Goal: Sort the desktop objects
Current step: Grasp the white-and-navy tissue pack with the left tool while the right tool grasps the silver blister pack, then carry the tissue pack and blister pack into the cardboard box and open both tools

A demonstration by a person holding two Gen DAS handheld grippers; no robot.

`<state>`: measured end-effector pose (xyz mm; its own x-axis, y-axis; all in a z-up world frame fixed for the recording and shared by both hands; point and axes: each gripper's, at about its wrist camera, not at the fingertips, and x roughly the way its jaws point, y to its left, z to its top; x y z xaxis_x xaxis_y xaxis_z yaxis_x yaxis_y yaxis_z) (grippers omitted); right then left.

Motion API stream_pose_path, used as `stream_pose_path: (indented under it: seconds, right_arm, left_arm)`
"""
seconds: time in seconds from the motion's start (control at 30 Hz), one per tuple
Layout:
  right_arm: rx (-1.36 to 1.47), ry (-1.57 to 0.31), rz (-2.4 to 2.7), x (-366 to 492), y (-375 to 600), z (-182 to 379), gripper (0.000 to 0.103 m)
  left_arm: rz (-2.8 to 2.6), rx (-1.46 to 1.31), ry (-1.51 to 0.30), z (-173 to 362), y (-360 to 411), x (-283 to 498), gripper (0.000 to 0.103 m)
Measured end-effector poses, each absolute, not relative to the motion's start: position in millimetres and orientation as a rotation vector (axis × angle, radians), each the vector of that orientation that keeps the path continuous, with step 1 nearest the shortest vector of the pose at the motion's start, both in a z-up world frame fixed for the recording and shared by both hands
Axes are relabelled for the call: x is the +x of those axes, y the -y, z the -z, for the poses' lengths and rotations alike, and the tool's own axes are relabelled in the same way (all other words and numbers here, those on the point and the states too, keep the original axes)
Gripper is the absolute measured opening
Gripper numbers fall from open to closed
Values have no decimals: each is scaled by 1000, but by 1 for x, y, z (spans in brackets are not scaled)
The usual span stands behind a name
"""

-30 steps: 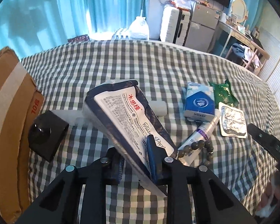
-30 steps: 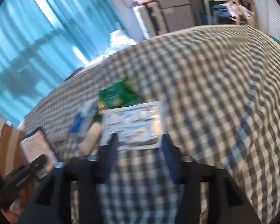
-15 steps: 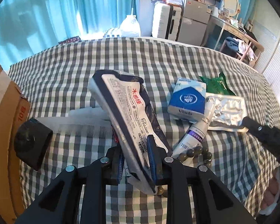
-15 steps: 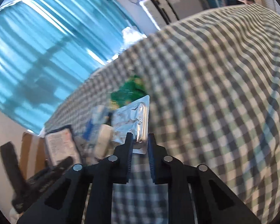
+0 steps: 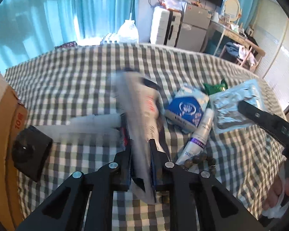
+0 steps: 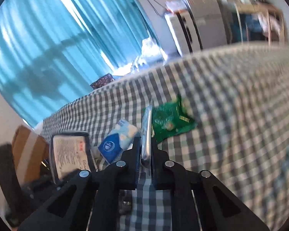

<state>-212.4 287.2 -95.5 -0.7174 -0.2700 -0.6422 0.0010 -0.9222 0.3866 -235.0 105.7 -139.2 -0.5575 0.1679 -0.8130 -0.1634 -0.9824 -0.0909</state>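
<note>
In the left wrist view my left gripper [image 5: 140, 146] holds a long navy and white tissue pack [image 5: 142, 104]. Its jaws are closing tighter on the pack's near end. The pack is blurred and slants up over the checked cloth [image 5: 77, 80]. My right gripper [image 6: 145, 141] is closing on a silver blister pack [image 6: 146, 123], held edge-on above the cloth. The left wrist view shows the same blister pack [image 5: 231, 104] lifted at the right, with a black finger across it.
On the cloth lie a blue tissue packet [image 5: 186, 109], a white tube [image 5: 200, 134], a bead bracelet [image 5: 200, 158], a green packet [image 5: 215, 87], a white comb [image 5: 90, 127] and a black block [image 5: 31, 152]. A cardboard box [image 5: 2, 115] stands at the left. A person's hand [image 5: 279, 198] shows at the lower right.
The right gripper went from open around the flat blister pack to shut on it, lifted it and turned it on edge. The tissue pack in the left gripper rolled narrower.
</note>
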Motion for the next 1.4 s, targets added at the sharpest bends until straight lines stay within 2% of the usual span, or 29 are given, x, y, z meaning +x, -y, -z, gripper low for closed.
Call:
stream_pose_path:
  seconds: [0.2, 0.27, 0.37, 0.57, 0.6, 0.63, 0.73, 0.77, 0.8, 0.83, 1.07, 1.4]
  right_arm:
    - [1078, 444, 2807, -172, -287, 57, 9]
    - [1076, 445, 2812, -161, -283, 49, 9]
    - [1083, 447, 2816, -143, -280, 38, 9]
    - [1062, 448, 2803, -119, -261, 25, 9]
    - [1062, 436, 2801, -116, -258, 24, 9]
    - [1057, 428, 2804, -114, -258, 25, 9]
    - [1065, 430, 2785, -111, -257, 30, 9]
    - [1079, 433, 2778, -113, -258, 34, 9]
    - [1089, 438, 2772, -114, -259, 37, 9]
    - [1097, 447, 2768, -117, -261, 40, 9]
    - [1129, 468, 2740, -124, -270, 49, 9]
    - [1024, 357, 2734, -95, -221, 3, 9]
  left_arm:
    - [-2617, -1308, 74, 112, -92, -222, 15]
    - [-2603, -1295, 100, 102, -87, -215, 11]
    - [-2575, -1298, 131, 93, -80, -202, 11]
    - [-2531, -1351, 93, 120, -99, -206, 12]
    - [-2538, -1366, 78, 126, -100, -211, 18]
    - [-2545, -1393, 63, 132, -101, -216, 29]
    - [-2563, -1426, 75, 141, -98, -226, 33]
    - [-2557, -1438, 86, 144, -97, -229, 30]
    - [-2553, -1443, 91, 147, -96, -232, 14]
    - [-2557, -1438, 91, 148, -95, -233, 10]
    - [-2567, -1314, 190, 118, -86, -218, 9]
    - [-2655, -1137, 201, 20, -51, -169, 10]
